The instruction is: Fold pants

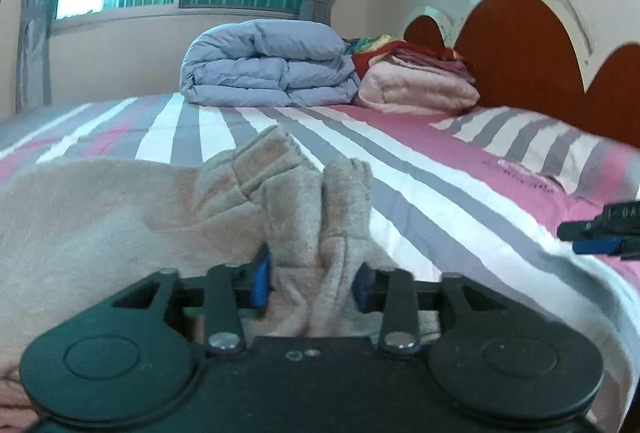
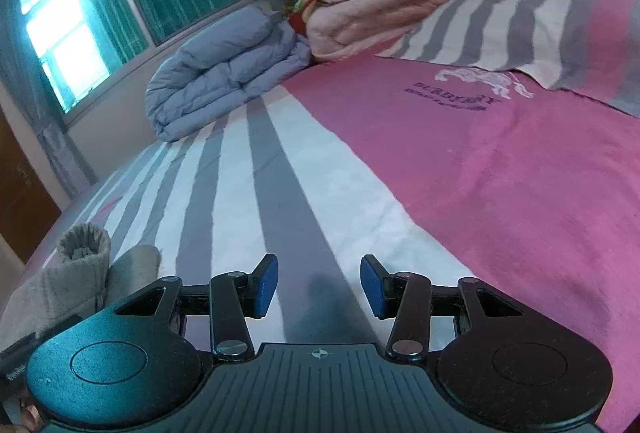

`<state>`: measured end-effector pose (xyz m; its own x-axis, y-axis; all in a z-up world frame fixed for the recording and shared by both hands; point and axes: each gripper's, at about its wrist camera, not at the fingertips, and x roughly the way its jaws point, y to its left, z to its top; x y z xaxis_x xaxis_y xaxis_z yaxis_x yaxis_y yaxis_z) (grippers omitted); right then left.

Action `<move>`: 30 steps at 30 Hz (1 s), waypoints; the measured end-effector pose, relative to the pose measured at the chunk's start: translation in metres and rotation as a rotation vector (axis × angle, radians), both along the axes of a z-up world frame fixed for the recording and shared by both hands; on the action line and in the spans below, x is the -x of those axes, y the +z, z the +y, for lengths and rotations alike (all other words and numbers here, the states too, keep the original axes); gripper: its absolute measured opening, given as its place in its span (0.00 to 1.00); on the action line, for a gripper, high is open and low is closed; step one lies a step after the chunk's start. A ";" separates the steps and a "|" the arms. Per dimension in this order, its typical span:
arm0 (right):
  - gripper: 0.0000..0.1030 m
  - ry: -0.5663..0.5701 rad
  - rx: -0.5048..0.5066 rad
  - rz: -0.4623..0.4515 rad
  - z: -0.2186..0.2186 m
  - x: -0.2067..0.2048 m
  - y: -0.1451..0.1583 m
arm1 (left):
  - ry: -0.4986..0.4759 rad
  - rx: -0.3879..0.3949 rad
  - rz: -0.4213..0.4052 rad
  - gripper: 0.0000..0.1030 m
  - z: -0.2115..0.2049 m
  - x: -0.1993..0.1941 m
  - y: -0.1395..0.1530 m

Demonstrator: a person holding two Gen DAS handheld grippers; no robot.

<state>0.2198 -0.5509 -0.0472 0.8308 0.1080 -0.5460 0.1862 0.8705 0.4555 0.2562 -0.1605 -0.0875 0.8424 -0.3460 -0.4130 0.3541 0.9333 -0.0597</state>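
Note:
Beige fleece pants (image 1: pixel 120 217) lie on the striped bed, spreading to the left in the left wrist view. My left gripper (image 1: pixel 312 285) has a bunched fold of the pants between its blue pads, with the fabric standing up ahead of the fingers. The pants' cuff end (image 2: pixel 80 265) shows at the lower left of the right wrist view. My right gripper (image 2: pixel 318 285) is open and empty, low over the bed's white and grey stripes, to the right of the pants. Its tip shows at the right edge of the left wrist view (image 1: pixel 600 233).
The bed (image 2: pixel 500 193) has a pink, white and grey striped cover. A folded blue-grey duvet (image 1: pixel 268 65) and a stack of folded pink and red blankets (image 1: pixel 420 81) lie at the far side. A striped pillow (image 2: pixel 540 21) and brown headboard (image 1: pixel 520 49) are at the right.

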 end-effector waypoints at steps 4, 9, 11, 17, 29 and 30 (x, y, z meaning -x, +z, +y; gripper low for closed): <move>0.45 -0.016 -0.008 0.008 -0.003 0.003 0.001 | -0.059 0.028 -0.004 0.63 -0.007 0.003 0.003; 0.45 -0.020 -0.011 0.001 0.002 0.009 0.009 | -0.035 0.057 -0.063 0.61 0.014 0.024 0.019; 0.45 -0.013 -0.020 -0.011 0.005 0.012 0.014 | -0.007 0.056 -0.112 0.64 0.039 0.039 0.030; 0.45 0.112 -0.098 -0.076 0.042 0.014 0.028 | 0.235 0.014 -0.145 0.71 0.156 0.062 0.036; 0.45 0.314 -0.308 -0.086 0.152 -0.022 0.034 | 0.556 0.138 -0.010 0.75 0.283 0.070 0.010; 0.45 0.325 -0.311 -0.082 0.158 -0.025 0.033 | 0.554 0.140 -0.002 0.75 0.284 0.069 0.008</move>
